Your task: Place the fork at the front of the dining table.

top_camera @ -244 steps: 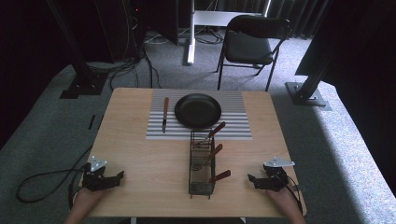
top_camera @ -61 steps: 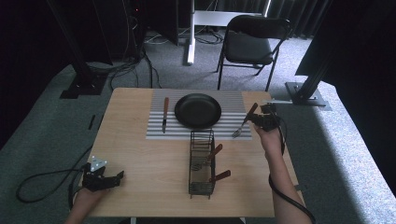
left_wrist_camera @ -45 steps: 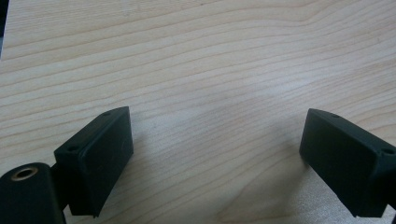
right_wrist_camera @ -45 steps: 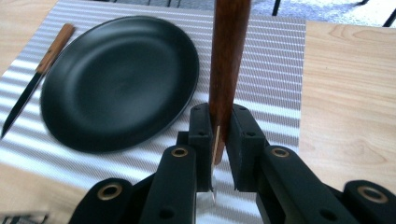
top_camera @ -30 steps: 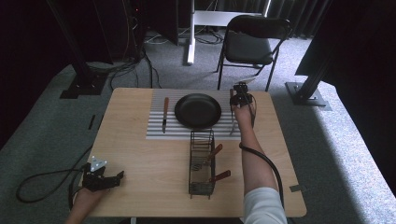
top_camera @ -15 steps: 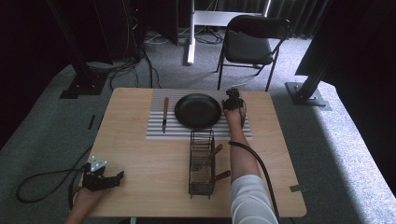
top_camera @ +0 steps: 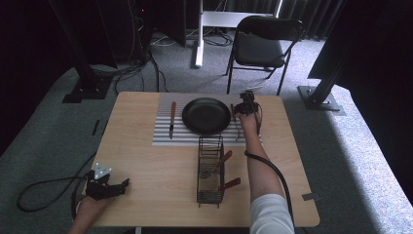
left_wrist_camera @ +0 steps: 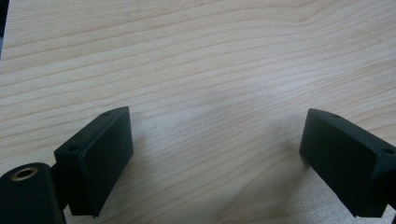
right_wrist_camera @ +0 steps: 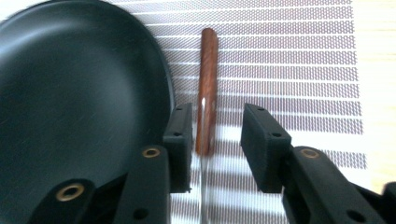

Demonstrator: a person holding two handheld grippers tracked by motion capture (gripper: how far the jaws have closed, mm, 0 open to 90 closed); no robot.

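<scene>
The wooden table (top_camera: 160, 161) carries a striped placemat (top_camera: 160, 136) along its far edge. A black plate (top_camera: 206, 115) sits on the middle of the mat, and a knife (top_camera: 172, 119) with a wooden handle lies on the mat's left part, apart from the plate, its blade pointing toward the near edge.

The right gripper (top_camera: 242, 107) is reached out over the right part of the mat, just beside the plate's right rim. In the right gripper view its jaws stand apart on either side of a wooden-handled utensil (right_wrist_camera: 207, 88) lying flat on the stripes — the handle touches neither pad there, though it runs closer to the jaw next to the plate (right_wrist_camera: 79, 93). The metal end of the utensil passes back under the gripper (too blurred to tell what kind of utensil it is). The utensil lies alongside the plate's rim, near it but not on it.

A wire basket (top_camera: 210, 169) stands on the bare wood between the mat and the near edge, a little right of the middle, with two more wooden-handled utensils (top_camera: 223, 160) leaning in it.

The left gripper (top_camera: 105, 188) rests at the near left corner of the table, held by the person's left hand (top_camera: 90, 204). Its jaws are spread wide — the left gripper view has bare wood grain between them.
</scene>
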